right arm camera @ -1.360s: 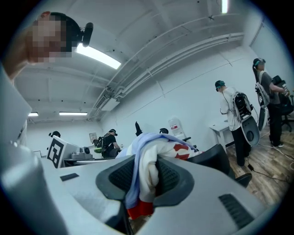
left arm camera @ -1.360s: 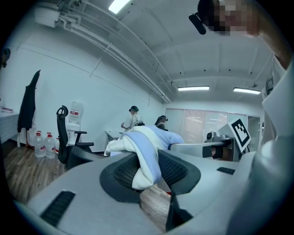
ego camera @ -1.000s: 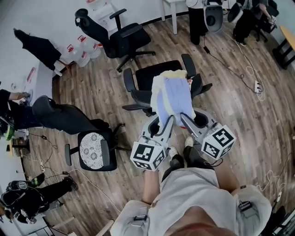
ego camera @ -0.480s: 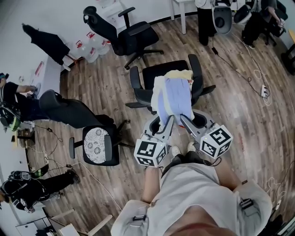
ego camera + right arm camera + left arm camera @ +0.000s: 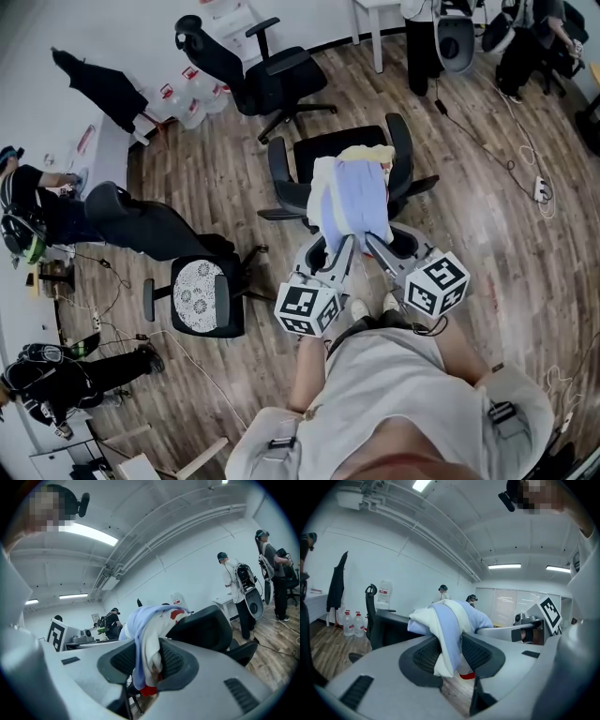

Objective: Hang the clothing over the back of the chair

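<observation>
Nearly finished: clothing being laid over the chair back, both grips not yet released

The clothing, a pale blue and cream bundle, is being shown draped across the top of the backrest of the black office chair. In the head view its far part is lying toward the seat, while its near edge is hanging on the person's side of the backrest.

That near edge is being gripped in two places. In the left gripper view a fold of the cloth is being pinched between the mesh pads of the left gripper, whose jaws are being held partly apart by the bunched fabric. In the right gripper view the jaws of the right gripper are being opened, with a second fold lying between the pads and against both of them.

The draping itself is being judged as essentially done, since the garment's weight is already being borne by the backrest. What is left is being judged as the release of both folds and the withdrawal of the grippers without the cloth being dragged back off. How far the cloth is hanging down the seat side cannot be told.
</observation>
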Motion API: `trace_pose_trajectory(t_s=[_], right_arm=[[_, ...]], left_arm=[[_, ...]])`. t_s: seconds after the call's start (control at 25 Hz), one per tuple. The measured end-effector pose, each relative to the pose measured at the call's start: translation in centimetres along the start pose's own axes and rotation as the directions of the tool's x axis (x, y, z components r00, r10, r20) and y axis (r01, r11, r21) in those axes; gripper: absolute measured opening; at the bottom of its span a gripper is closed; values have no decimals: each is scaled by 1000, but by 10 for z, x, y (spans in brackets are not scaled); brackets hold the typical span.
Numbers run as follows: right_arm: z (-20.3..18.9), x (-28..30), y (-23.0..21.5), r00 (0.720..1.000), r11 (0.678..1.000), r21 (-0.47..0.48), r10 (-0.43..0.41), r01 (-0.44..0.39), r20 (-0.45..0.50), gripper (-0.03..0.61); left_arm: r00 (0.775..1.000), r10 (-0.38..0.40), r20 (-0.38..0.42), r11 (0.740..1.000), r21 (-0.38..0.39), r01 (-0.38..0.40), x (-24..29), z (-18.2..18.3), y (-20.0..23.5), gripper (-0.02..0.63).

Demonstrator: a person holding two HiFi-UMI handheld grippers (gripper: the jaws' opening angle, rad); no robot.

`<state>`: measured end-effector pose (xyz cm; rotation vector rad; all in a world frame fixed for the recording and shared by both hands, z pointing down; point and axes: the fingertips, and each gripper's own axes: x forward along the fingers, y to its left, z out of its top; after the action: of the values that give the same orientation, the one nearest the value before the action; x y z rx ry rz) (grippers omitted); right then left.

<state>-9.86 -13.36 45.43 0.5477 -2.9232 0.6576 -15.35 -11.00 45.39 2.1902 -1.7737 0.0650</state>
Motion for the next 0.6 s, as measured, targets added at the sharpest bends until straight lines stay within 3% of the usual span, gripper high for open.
trace_pose_trajectory(t_s=[0.6], right_arm=[[-12, 7, -11, 1000, 1000, 2, -20, 20, -4, 129]], left_arm=[[1000, 21, -5, 999, -37, -21, 9, -12, 6, 156]])
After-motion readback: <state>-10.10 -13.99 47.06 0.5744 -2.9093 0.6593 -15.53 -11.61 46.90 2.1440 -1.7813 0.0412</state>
